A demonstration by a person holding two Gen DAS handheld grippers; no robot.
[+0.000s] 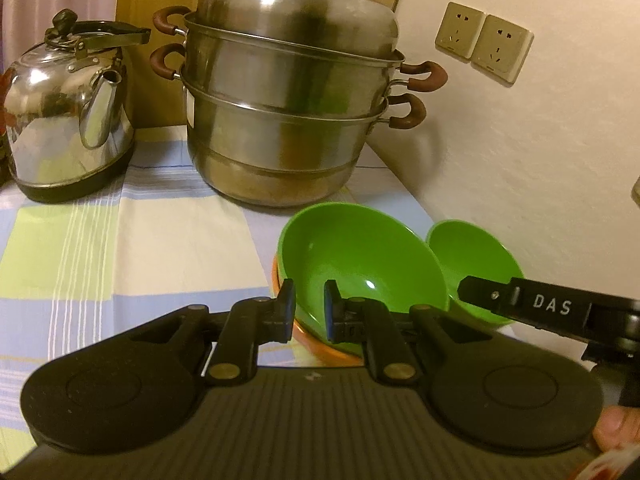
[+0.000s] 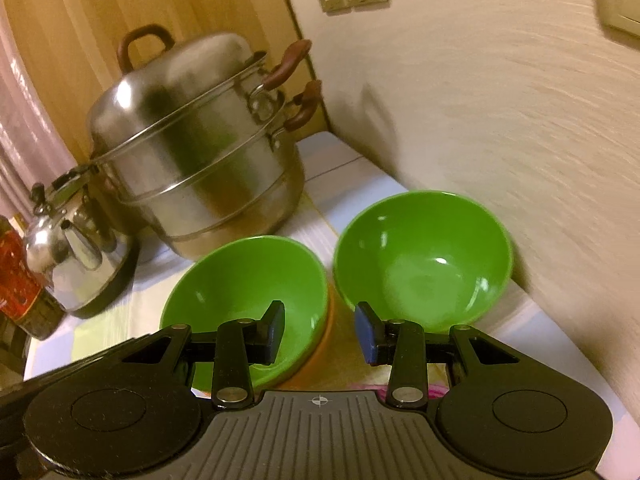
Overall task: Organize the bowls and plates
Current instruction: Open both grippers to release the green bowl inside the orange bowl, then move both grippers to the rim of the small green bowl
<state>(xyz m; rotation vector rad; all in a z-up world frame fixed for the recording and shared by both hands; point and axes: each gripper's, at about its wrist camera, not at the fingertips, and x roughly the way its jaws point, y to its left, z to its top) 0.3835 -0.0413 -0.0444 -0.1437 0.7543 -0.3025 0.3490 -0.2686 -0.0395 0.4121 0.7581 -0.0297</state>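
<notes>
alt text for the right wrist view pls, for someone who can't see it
Two empty green bowls sit side by side on a checked tablecloth by a cream wall: the left bowl rests on an orange plate, the right bowl stands alone. The right claw hovers open and empty in front of them. Behind stand a steel steamer pot and a kettle.

I'm working under warm, dim yellow indoor light. Glare streaks the steamer pot [image 1: 288,92] and kettle [image 1: 68,120], and small highlights sit inside the green bowls [image 2: 424,260]. My right wrist view smears the wall [image 2: 500,120] beside the pot; fisheye bending darkens every corner.
</notes>
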